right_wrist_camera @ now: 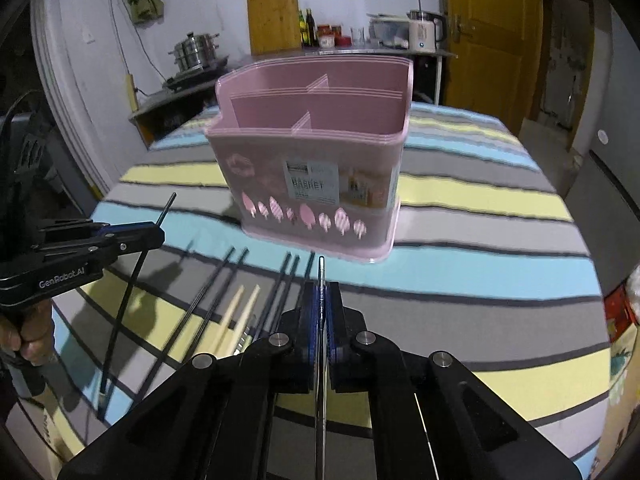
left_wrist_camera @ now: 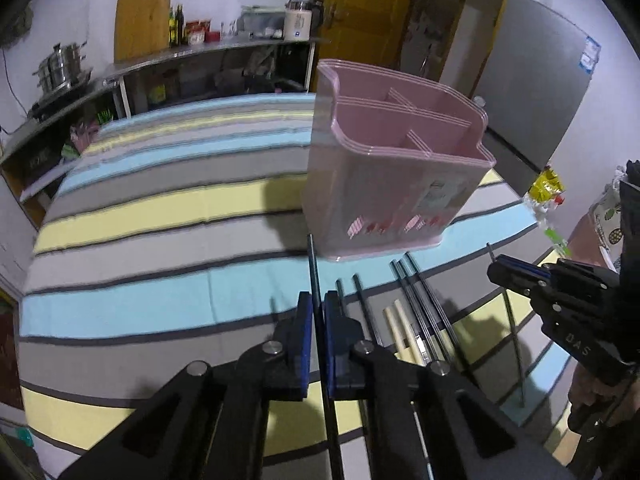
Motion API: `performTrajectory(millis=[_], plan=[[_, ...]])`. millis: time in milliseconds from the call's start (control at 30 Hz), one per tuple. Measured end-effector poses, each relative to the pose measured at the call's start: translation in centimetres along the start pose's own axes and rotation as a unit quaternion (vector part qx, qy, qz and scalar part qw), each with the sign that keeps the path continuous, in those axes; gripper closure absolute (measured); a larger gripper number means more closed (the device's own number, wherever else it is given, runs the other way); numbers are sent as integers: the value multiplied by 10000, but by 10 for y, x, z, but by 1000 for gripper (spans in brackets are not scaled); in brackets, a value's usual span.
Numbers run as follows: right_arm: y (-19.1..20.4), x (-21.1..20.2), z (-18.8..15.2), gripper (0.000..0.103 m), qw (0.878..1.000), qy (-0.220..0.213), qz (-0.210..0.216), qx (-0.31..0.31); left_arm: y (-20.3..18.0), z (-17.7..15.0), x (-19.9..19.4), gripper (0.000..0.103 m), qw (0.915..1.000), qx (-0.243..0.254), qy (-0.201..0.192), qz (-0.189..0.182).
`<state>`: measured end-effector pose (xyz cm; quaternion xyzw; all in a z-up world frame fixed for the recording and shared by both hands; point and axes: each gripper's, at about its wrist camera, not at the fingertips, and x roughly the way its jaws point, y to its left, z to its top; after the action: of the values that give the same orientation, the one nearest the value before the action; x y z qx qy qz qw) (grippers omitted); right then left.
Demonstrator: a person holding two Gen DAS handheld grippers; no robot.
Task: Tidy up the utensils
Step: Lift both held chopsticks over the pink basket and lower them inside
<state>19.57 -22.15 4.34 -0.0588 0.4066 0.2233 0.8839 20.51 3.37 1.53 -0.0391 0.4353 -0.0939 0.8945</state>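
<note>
On a striped tablecloth before a pink compartmented utensil basket, the left gripper pinches one black chopstick and the right gripper another chopstick, each thin, stiff, light and probably slippery, best clamped mid-shaft.

Ahead of me the pink basket blocks; striped tablecloth beside it seems open.

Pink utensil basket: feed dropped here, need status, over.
Left gripper shut on a dark chopstick. Right gripper shut on a silvery chopstick. Pink utensil basket looks empty, upright. Path clear.
</note>
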Motion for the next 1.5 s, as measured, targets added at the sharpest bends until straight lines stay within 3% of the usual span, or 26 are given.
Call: performTrajectory(millis=[467, 933, 1500], plan=[[-2, -68, 24, 99, 9972, -741, -54, -44, -18, 32, -79, 98, 9966, 297, -772, 6], [-3, -110, 40, 99, 9924, -1231, 54, 5, -41, 56, -114, 98, 9943, 381, -999, 7], [10, -120, 117, 99, 9801, -1945, 324, 224, -38, 137, -129, 98, 9909, 50, -1324, -223]])
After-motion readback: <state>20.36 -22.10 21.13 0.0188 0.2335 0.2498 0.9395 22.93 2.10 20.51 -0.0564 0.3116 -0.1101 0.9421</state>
